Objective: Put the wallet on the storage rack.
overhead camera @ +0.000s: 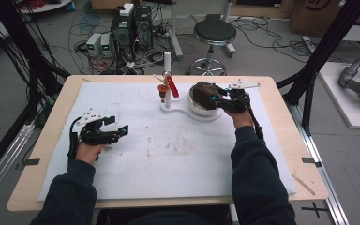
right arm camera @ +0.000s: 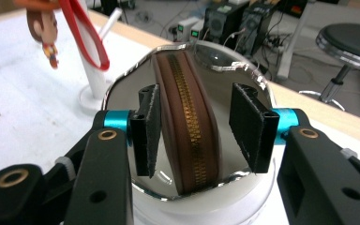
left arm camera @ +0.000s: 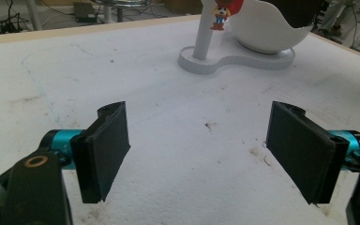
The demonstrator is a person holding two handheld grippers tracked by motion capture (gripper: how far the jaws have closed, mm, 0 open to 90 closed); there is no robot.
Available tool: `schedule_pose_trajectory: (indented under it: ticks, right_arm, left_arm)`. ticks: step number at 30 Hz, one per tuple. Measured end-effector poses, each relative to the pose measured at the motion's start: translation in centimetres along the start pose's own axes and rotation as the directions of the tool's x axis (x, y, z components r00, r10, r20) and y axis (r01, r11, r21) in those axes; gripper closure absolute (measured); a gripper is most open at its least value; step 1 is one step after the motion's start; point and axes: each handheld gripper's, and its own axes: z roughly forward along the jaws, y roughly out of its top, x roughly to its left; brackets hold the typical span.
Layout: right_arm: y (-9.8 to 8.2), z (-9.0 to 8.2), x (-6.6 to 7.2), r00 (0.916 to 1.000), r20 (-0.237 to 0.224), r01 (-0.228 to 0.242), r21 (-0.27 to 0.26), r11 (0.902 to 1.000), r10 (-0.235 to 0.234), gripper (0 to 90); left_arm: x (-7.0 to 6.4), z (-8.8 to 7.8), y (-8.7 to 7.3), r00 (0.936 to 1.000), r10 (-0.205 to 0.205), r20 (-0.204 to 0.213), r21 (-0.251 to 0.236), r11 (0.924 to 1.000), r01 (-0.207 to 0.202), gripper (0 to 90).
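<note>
The right tongs (right arm camera: 192,133) hang over a white bowl (right arm camera: 243,206) at the far right of the desk (overhead camera: 281,140), with their jaws standing apart on either side of a brown pouch (right arm camera: 187,140) that sits on edge inside the bowl, its brass zip facing up. The pads (right arm camera: 151,126) are clear of the pouch on both sides, with a gap showing between each pad and the leather, so the right tongs are open and grip nothing. From above, the right tongs (overhead camera: 215,99) sit right over the dark pouch (overhead camera: 200,93) in the bowl (overhead camera: 198,110), and the person's right hand (overhead camera: 236,105) holds them from the near side. The bowl stands on one end of a white base (overhead camera: 180,111); on the other end rises a white post (overhead camera: 167,79), just left of the bowl, and from it hang a red strap (overhead camera: 172,86) and a small toy figure (overhead camera: 161,91). In the right gripper view the strap (right arm camera: 86,35) and the figure (right arm camera: 44,28) hang at the upper left, beside the post (right arm camera: 91,70). The left tongs (overhead camera: 119,131) rest low over the white mat (overhead camera: 168,159) at the near left, well apart from the bowl, held in the left hand (overhead camera: 90,149). In their own view the left tongs (left arm camera: 199,150) stand wide open, with bare mat (left arm camera: 192,164) between the pads (left arm camera: 108,150) and nothing held.
</note>
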Motion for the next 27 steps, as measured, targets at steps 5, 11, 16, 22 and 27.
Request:
schedule_pose_trajectory:
  ticks: [5,11,16,22,27]
  right_arm:
    - [0.1,-0.6,0.0,0.9985,-0.047,0.028,0.009,0.9996,-0.027,77.5]
    - [0.0,-0.2,0.5,0.9987,-0.035,0.038,0.043,0.9984,-0.036,79.1]
    - [0.1,-1.1,0.4,0.9999,0.001,-0.011,0.017,0.9998,0.011,54.9]
    - [-1.3,-3.9,0.0,0.9969,0.008,-0.077,-0.031,0.9965,0.078,33.4]
    - [-2.7,-6.1,0.5,0.9995,-0.004,-0.03,0.02,0.9994,0.03,25.1]
  left_arm:
    - [-0.1,0.1,0.0,1.0,-0.003,0.0,0.003,1.0,0.003,21.5]
    - [-0.2,0.1,0.0,1.0,-0.004,0.008,0.007,1.0,0.004,21.5]
    - [-0.1,0.0,0.0,0.9999,-0.008,0.011,-0.001,1.0,0.008,21.5]
    - [0.1,-0.2,0.1,0.9998,-0.003,0.02,-0.042,0.9991,0.004,21.3]
    - [0.3,-0.6,0.4,0.9999,-0.005,-0.012,-0.078,0.9969,0.004,18.0]
